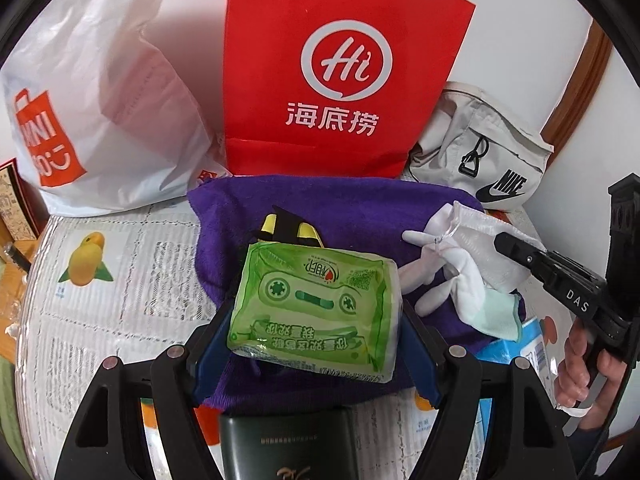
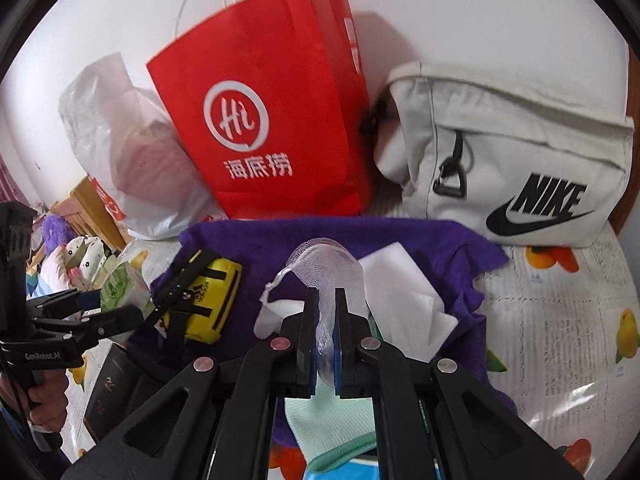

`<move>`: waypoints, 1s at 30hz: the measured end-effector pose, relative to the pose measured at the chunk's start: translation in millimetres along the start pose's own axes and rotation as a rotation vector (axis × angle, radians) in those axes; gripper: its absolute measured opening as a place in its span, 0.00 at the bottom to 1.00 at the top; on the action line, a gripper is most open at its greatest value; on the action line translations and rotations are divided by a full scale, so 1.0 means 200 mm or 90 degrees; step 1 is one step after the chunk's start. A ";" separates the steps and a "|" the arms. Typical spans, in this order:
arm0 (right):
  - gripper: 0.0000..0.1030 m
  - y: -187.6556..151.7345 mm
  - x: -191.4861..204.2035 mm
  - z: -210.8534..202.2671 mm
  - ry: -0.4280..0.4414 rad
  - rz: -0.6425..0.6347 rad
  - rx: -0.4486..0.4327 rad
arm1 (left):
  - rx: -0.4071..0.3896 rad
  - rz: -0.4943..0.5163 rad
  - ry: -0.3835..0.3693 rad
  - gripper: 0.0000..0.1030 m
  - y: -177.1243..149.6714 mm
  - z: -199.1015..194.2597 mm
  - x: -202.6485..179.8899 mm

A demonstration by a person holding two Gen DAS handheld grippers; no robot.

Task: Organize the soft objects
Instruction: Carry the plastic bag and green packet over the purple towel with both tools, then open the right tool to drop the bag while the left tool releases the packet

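My left gripper [image 1: 316,320] is shut on a green tissue pack [image 1: 316,300], its blue pads pressing both ends, above a purple towel [image 1: 360,208]. A yellow and black pouch [image 1: 288,228] lies on the towel just behind the pack. My right gripper [image 2: 327,300] is shut on a white mesh pouch [image 2: 328,268], which arches up from between its fingers over the purple towel [image 2: 420,240]. A white glove [image 1: 436,276] and a mint cloth [image 1: 500,316] lie beside it. In the right wrist view the left gripper [image 2: 92,304] with the green pack [image 2: 120,284] is at the left, next to the yellow pouch [image 2: 208,300].
A red paper bag [image 1: 340,72], a white plastic bag [image 1: 100,100] and a grey Nike bag [image 2: 512,160] stand along the back wall. A dark green box [image 1: 288,440] lies under my left gripper, and a blue box [image 1: 536,344] at the right. The table has a fruit-print cover [image 1: 100,280].
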State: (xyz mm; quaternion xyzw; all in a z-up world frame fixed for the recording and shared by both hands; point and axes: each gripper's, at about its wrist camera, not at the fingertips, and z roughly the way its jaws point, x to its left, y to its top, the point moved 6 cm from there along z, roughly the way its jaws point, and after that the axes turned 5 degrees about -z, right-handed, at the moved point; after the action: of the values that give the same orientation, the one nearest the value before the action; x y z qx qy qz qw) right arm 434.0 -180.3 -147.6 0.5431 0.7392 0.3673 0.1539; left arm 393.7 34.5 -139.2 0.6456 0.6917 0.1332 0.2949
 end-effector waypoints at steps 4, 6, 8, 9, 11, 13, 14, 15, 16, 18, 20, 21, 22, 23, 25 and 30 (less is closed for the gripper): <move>0.08 -0.02 0.00 0.05 0.005 -0.001 0.013 | 0.005 0.011 0.002 0.72 0.02 0.04 -0.01; 0.08 -0.03 0.00 0.07 0.011 -0.003 0.021 | 0.007 0.012 -0.002 0.72 0.03 0.05 -0.02; 0.09 -0.04 0.01 0.09 0.021 -0.003 0.033 | 0.008 0.012 -0.004 0.73 0.04 0.07 -0.02; 0.11 -0.04 0.02 0.10 0.026 -0.004 0.038 | 0.010 0.012 -0.005 0.73 0.05 0.08 -0.03; 0.26 -0.05 0.03 0.11 0.039 -0.007 0.045 | 0.010 0.015 -0.006 0.73 0.06 0.10 -0.04; 0.45 -0.06 0.04 0.11 0.048 -0.011 0.044 | 0.015 0.015 -0.001 0.73 0.06 0.12 -0.05; 0.51 -0.06 0.05 0.11 0.050 -0.012 0.042 | 0.016 0.014 -0.001 0.73 0.06 0.14 -0.05; 0.51 -0.05 0.05 0.09 0.054 -0.014 0.034 | 0.018 0.013 -0.003 0.73 0.07 0.15 -0.05; 0.52 -0.05 0.06 0.08 0.058 -0.016 0.027 | 0.019 0.014 -0.004 0.73 0.07 0.15 -0.06; 0.57 -0.04 0.06 0.06 0.063 -0.016 0.019 | 0.020 0.018 -0.003 0.73 0.07 0.17 -0.07; 0.59 -0.03 0.06 0.04 0.065 -0.013 0.009 | 0.020 0.021 -0.002 0.73 0.08 0.18 -0.09; 0.59 -0.02 0.06 0.03 0.065 -0.011 0.005 | 0.020 0.022 -0.002 0.73 0.08 0.18 -0.09; 0.59 -0.02 0.05 0.03 0.064 -0.009 0.005 | 0.020 0.023 -0.002 0.73 0.08 0.19 -0.10; 0.59 -0.02 0.05 0.02 0.063 -0.007 0.005 | 0.020 0.023 -0.002 0.73 0.09 0.19 -0.10; 0.59 -0.01 0.03 0.01 0.055 -0.005 0.003 | 0.020 0.022 0.002 0.73 0.10 0.20 -0.11; 0.59 0.01 -0.03 -0.05 0.012 -0.009 -0.007 | 0.021 0.022 0.005 0.73 0.12 0.25 -0.15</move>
State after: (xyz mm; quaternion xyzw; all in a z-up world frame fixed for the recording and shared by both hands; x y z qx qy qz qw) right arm 430.7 -188.4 -141.0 0.5335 0.7425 0.3753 0.1524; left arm 441.7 -1.0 -159.2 0.6617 0.6838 0.1295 0.2789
